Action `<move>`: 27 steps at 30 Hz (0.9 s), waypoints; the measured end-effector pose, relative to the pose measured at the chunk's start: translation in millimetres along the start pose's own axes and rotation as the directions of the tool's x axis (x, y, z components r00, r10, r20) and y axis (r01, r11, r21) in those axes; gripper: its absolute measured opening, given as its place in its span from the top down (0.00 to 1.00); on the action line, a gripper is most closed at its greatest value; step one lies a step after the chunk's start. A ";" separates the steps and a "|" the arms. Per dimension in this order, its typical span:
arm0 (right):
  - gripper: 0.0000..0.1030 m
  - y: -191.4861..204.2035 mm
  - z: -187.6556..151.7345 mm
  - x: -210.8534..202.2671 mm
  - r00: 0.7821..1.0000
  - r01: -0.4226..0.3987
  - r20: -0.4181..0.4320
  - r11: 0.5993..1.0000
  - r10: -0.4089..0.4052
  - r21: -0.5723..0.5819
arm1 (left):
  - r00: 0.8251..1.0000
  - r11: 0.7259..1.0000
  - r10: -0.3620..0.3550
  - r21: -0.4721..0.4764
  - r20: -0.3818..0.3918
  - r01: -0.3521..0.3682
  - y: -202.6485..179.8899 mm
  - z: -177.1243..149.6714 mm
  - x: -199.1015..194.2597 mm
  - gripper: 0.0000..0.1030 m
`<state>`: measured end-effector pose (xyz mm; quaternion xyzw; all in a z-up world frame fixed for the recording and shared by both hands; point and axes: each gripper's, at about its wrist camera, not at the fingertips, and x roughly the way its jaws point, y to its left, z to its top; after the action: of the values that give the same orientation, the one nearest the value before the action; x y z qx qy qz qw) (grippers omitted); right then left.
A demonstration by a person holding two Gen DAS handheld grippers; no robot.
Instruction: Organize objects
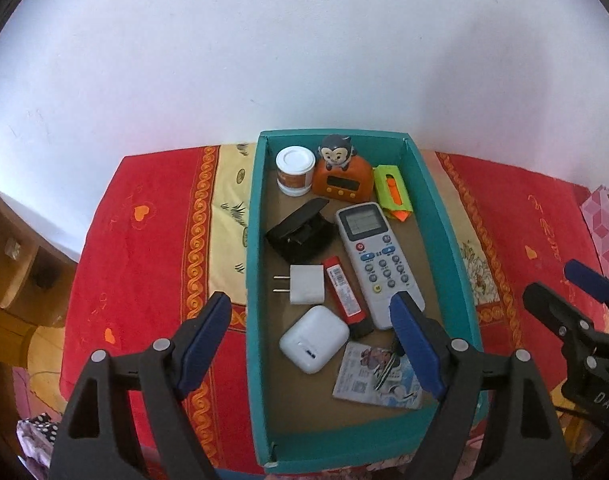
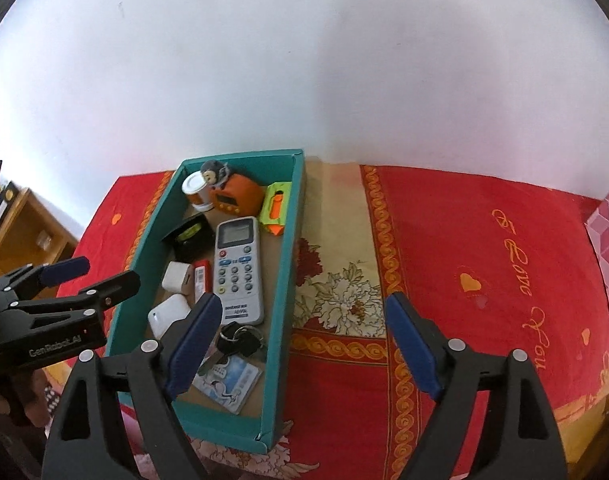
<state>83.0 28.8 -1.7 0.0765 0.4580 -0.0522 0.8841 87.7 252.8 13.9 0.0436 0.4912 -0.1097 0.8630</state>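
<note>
1. Teal box (image 1: 260, 280) lies on the red cloth (image 1: 144, 240) with its long axis running away from us; our left gripper (image 1: 310, 346) hangs wide open and empty over its near end, above the earbud case (image 1: 314, 338).
2. Beside that box (image 2: 284, 300), we see our right gripper (image 2: 298, 346) straddling the right wall, spread wide and holding nothing, keys (image 2: 240, 340) just beside its left finger.

Keys (image 2: 240, 340) partly behind the right gripper (image 2: 300, 344) finger; card print illegible.

Both wrist views look steeply down, sharing the teal box (image 1: 260, 216) (left nearer)
</note>
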 end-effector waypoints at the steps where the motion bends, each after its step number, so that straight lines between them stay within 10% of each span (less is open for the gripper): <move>1: 0.17 -0.9 -0.4 -0.5 1.000 0.008 0.007 1.000 -0.008 0.000 | 1.000 1.000 0.002 0.001 0.006 -0.002 -1.1 0.5 -0.4 0.20; 27: 0.17 -5.1 0.3 -10.0 0.998 0.022 0.055 1.000 -0.022 0.012 | 0.999 0.999 -0.037 0.024 0.001 0.037 -11.4 3.9 -5.9 0.20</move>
<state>76.7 24.0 6.3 0.0751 0.4339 -0.0668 0.8954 85.4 241.9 21.4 0.0445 0.4899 -0.1317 0.8606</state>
